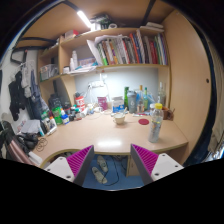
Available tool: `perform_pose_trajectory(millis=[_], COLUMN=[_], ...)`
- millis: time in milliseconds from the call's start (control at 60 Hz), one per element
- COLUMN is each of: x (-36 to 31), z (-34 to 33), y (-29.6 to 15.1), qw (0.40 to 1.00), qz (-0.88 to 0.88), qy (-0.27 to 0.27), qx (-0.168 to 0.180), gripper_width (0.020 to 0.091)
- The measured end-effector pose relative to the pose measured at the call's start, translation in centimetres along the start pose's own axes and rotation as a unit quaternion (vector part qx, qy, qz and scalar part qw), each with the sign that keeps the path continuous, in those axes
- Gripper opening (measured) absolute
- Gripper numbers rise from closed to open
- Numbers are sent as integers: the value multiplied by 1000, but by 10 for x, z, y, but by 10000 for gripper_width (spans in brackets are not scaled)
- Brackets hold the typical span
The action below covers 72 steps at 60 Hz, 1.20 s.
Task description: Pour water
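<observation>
Not begun: gripper [112, 163] fingers spread wide, holding nothing; bottle [156, 122] stands on desk [100, 133] well ahead, untouched.

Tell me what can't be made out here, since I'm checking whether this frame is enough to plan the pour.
Gripper view:
- Bottle on the desk: too small to tell its water level or cap.
- Bowl: contents too small to see.
- Bottles along the wall: labels unreadable.
- Gripper: open, holding nothing.
</observation>
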<state>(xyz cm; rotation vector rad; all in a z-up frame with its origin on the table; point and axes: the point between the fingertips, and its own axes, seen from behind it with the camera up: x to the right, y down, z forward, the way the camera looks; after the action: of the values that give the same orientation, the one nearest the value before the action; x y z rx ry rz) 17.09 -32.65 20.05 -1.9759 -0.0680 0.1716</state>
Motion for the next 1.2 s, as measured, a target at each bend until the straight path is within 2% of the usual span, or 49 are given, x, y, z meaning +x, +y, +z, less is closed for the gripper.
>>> perform_pose_trajectory(millis=[267,433,533,683,950,1067,1200], x=[-34,-27,3,69,203,242,256], z=[18,39,55,87,181,232,280], y=[-14,-12,-12,-16,-15,-10,-7], qw=[999,999,999,997,990,988,990], qz=[-32,-31,-29,1,-7,-18,-14], qy=[1,8,29,62,121,129,113], qx=[3,4,9,38,75,80,86], gripper_width=[834,830,833,834,835,832,835])
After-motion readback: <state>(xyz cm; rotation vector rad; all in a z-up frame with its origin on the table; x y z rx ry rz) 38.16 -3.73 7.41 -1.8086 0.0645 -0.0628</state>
